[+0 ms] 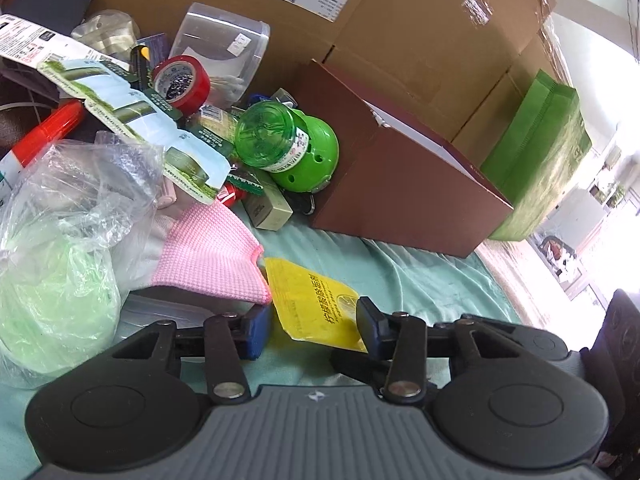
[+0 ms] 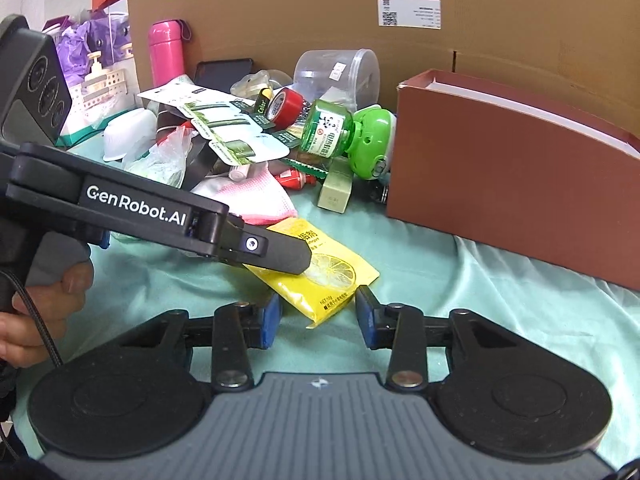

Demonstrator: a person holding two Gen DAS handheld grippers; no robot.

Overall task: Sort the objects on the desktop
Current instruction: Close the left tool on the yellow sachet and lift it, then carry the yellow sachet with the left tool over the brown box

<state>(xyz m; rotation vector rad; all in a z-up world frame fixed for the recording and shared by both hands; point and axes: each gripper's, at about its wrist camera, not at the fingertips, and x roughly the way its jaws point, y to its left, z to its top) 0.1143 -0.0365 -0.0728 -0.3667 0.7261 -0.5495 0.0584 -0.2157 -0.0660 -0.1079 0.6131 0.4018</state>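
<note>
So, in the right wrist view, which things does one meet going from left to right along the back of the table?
pink bottle → red tape roll → green bottle → brown box

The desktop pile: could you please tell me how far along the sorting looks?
Nothing looks sorted yet. The red tape roll, green bottle and pink cloth lie heaped beside the brown box. Both tools are open around the yellow sachet, left tool and right tool, neither closed on it. The whole pile remains.
</note>
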